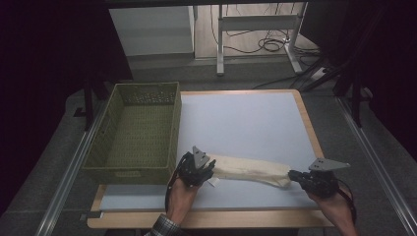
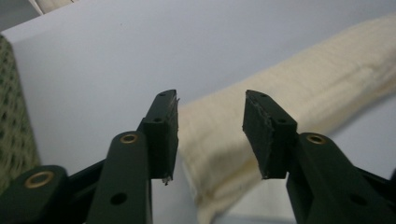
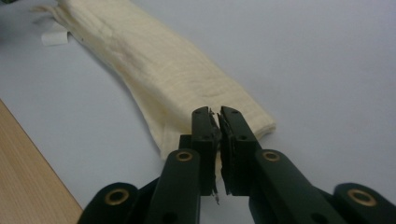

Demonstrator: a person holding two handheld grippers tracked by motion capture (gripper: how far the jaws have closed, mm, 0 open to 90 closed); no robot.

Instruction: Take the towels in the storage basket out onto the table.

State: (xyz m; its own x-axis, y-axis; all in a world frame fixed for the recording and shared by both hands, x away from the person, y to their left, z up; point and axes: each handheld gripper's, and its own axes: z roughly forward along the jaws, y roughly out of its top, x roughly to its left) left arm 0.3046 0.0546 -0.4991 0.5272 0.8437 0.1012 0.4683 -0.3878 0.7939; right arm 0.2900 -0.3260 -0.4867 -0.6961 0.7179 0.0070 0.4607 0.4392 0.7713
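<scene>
A long cream knitted cloth [image 1: 251, 169] lies flat along the front of the pale blue table top [image 1: 246, 118]. My left gripper [image 1: 212, 164] is at its left end. In the left gripper view its jaws [image 2: 210, 112] stand apart just above the cloth [image 2: 299, 88], and the pads press on nothing. My right gripper [image 1: 293, 175] is at the cloth's right end. In the right gripper view its jaws [image 3: 218, 116] are almost together, with a thin slit and nothing visible between them, and the tips sit at the cloth's folded end [image 3: 163, 70].
An olive woven basket [image 1: 130, 174] stands at the table's left, close beside my left gripper. A small white tag [image 3: 53, 38] lies by the cloth's left end. The wooden table edge [image 1: 206, 219] runs along the front, and desk legs and cables stand behind.
</scene>
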